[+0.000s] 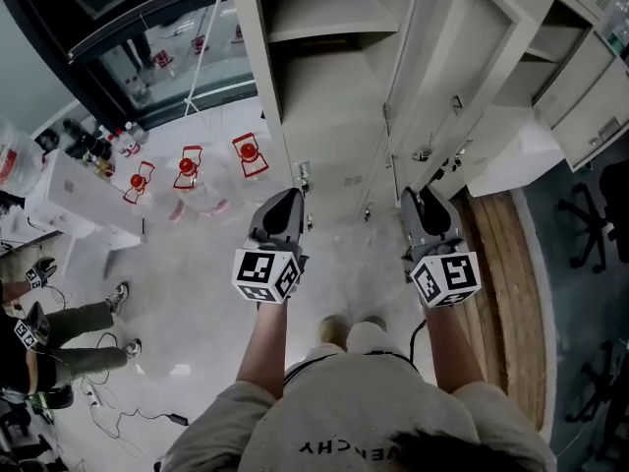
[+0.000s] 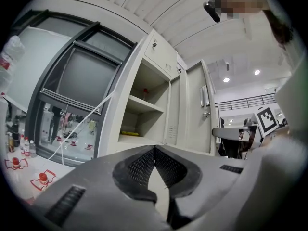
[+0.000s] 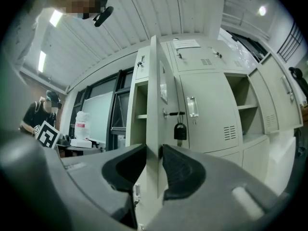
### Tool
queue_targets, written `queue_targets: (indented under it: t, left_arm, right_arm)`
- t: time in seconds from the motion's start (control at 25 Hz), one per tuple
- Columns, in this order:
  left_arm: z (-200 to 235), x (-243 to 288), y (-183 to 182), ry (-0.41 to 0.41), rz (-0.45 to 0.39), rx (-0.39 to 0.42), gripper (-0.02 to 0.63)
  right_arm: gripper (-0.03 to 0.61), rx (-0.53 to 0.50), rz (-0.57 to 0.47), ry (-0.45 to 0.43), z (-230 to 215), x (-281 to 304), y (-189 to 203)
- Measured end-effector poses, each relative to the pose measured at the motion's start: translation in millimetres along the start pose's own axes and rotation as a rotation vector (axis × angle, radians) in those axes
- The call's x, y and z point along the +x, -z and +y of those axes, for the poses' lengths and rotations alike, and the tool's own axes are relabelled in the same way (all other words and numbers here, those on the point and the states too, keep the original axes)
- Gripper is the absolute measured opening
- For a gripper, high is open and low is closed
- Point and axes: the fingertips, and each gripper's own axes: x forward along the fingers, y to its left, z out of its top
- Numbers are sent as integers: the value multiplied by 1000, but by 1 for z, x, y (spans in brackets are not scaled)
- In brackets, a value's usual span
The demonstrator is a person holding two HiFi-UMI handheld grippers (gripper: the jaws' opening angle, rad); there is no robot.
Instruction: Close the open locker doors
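Observation:
Tall grey lockers point(image 1: 334, 155) stand in front of me. One column's compartment point(image 1: 314, 18) is open, and its door point(image 1: 418, 77) juts out edge-on. My right gripper point(image 1: 413, 197) is at that door's edge. In the right gripper view the door edge point(image 3: 153, 109) runs between the jaws of the right gripper point(image 3: 154, 150); the left pad is at it, the right pad a small gap off. A padlock point(image 3: 180, 130) hangs on the door's face. My left gripper point(image 1: 285, 197) points at the open compartment point(image 2: 144, 109), with the left gripper point(image 2: 154, 150) shut and empty, its tips touching.
More lockers stand open at the right point(image 1: 550, 57), seen also as open shelves point(image 3: 245, 109). Red-labelled water bottles point(image 1: 187, 170) stand on the floor at the left by a white table point(image 1: 69, 200). A person point(image 1: 59, 332) sits at the far left. Office chairs point(image 1: 600, 224) are at the right.

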Motion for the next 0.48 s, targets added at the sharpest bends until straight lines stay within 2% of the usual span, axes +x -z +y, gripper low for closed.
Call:
queue_targets:
  t: [0.2,0.48]
  left_arm:
    - [16,-18,-2,-43,-9,-12,-2]
    - [32,-31,-12,-74,-26,3,-2]
  right_arm:
    - [104,-13,13,-12,28,17,1]
    - [103,-2,12,-80,67,43,4]
